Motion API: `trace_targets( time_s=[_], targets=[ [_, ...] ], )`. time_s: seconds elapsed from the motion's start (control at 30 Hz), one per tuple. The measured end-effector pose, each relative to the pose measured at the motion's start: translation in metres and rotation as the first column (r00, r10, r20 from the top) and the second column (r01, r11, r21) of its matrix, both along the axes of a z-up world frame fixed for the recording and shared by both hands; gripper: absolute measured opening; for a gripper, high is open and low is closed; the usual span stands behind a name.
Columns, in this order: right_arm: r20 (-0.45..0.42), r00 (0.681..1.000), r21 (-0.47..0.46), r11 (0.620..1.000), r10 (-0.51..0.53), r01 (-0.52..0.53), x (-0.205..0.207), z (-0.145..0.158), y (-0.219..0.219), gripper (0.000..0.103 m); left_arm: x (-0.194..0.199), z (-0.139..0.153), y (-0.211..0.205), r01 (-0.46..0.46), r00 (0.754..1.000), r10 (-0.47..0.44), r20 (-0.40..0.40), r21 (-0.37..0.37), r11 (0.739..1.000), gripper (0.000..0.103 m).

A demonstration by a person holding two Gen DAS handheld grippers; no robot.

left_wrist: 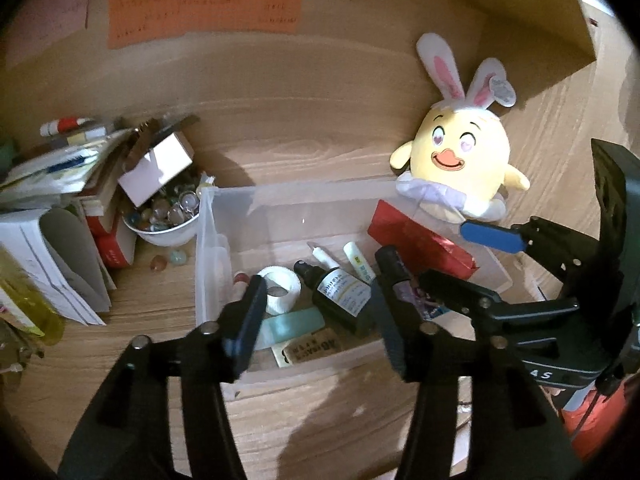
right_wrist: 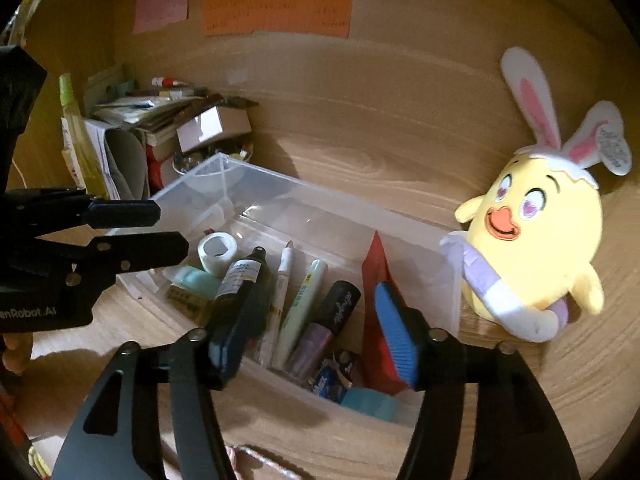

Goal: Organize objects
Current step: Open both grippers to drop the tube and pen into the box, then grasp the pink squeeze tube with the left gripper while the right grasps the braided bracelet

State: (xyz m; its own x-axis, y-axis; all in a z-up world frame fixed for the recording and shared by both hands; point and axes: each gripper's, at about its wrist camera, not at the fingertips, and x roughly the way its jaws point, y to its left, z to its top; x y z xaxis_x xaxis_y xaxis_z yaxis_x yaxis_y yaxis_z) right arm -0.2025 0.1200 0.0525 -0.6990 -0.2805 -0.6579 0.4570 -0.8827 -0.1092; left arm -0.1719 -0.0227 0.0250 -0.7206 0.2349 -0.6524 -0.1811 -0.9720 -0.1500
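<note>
Both hand-held grippers, left [left_wrist: 320, 316] and right [right_wrist: 316, 344], are spread with nothing pinched, hovering right over the clear bin [right_wrist: 224, 168] on the desk [right_wrist: 360, 128]. Just below and ahead of the right one lie two pens [right_wrist: 298, 308] and a dark tube [right_wrist: 340, 304], long axes pointing away from it, so right's nearer. Beside the bin: one plush chick [right_wrist: 540, 248], off to its right.

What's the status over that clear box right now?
Left tool open, nothing held. Right tool open, empty too. Clear box on the desk, holding pens, bottles, tape. Plush chick leans against its right side.
</note>
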Motion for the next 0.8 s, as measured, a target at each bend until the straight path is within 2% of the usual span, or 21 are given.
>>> trace_targets(
  time_s=[0.07,0.13,0.23,0.5,0.63,0.8],
  targets=[
    [-0.007,1.0,-0.005,1.0,-0.006,0.006,0.006,0.004,0.003,0.071,0.005,0.003,0.0,-0.001,1.0,0.001,-0.009,-0.002,1.0,0.063],
    [-0.015,1.0,-0.007,1.0,-0.006,0.006,0.012,0.007,0.005,0.074,0.011,0.005,0.0,-0.013,1.0,0.013,-0.02,-0.013,1.0,0.073],
    [-0.021,1.0,-0.012,1.0,-0.001,0.001,0.023,0.01,0.007,0.078,0.019,0.006,-0.001,-0.032,0.999,0.031,-0.032,-0.029,0.999,0.082],
    [-0.043,0.999,-0.011,1.0,-0.001,0.001,0.052,0.013,0.012,0.078,0.039,0.001,-0.005,-0.029,1.0,0.028,-0.014,-0.043,0.999,0.084],
    [-0.033,0.999,-0.026,1.0,-0.008,0.007,0.062,0.011,0.02,0.078,0.052,-0.002,-0.005,-0.022,1.0,0.021,-0.019,-0.055,0.998,0.088],
    [-0.008,1.0,-0.039,0.999,-0.026,0.026,0.072,0.002,0.031,0.078,0.069,-0.011,-0.003,-0.001,1.0,0.001,-0.002,-0.068,0.998,0.089]
  ],
)
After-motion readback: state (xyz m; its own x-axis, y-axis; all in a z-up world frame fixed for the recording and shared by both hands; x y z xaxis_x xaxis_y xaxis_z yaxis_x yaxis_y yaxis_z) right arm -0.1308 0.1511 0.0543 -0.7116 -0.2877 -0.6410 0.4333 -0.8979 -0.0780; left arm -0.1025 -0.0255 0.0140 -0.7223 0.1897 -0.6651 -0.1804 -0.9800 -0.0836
